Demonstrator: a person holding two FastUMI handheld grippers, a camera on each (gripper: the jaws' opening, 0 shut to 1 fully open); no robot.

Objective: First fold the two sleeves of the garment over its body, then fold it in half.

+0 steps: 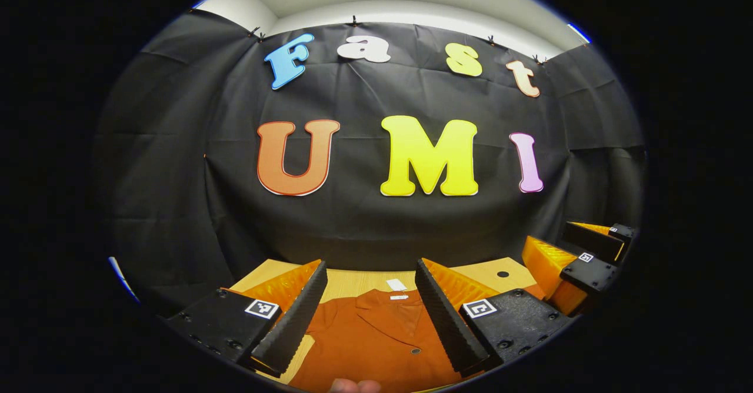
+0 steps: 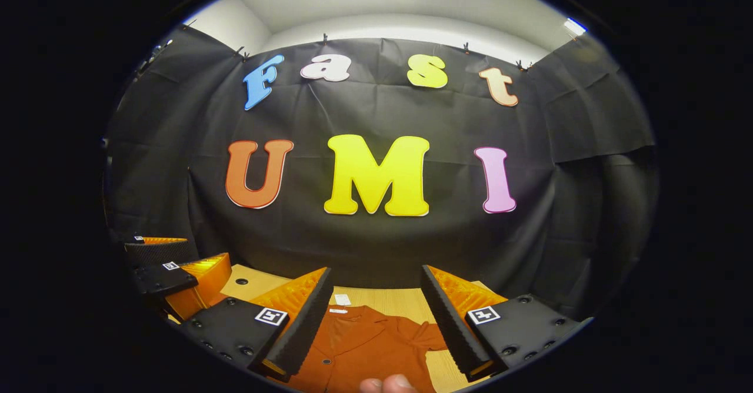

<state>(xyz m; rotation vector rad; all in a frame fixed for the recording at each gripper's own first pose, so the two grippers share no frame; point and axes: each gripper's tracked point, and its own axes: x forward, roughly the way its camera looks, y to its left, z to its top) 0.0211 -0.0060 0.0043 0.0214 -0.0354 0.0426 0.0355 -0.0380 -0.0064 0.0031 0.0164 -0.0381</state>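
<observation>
An orange collared shirt (image 1: 376, 340) with buttons lies flat on the wooden table (image 1: 353, 284), its collar toward the booth wall. My left gripper (image 1: 372, 310) hovers above it, open, with nothing between its fingers. In the right gripper view the same shirt (image 2: 365, 346) lies below my right gripper (image 2: 376, 316), which is also open and empty, and a short sleeve (image 2: 426, 334) spreads to the right. The right gripper (image 1: 579, 263) shows at the right edge of the left gripper view. The left gripper (image 2: 176, 269) shows at the left edge of the right gripper view.
A white tag (image 1: 396, 285) sits at the shirt's collar. The table has a small dark hole (image 1: 502, 274) near its far right corner and another hole (image 2: 241, 281) at the far left. Black cloth walls close the booth behind and beside the table. A fingertip (image 2: 388, 384) shows at the bottom edge.
</observation>
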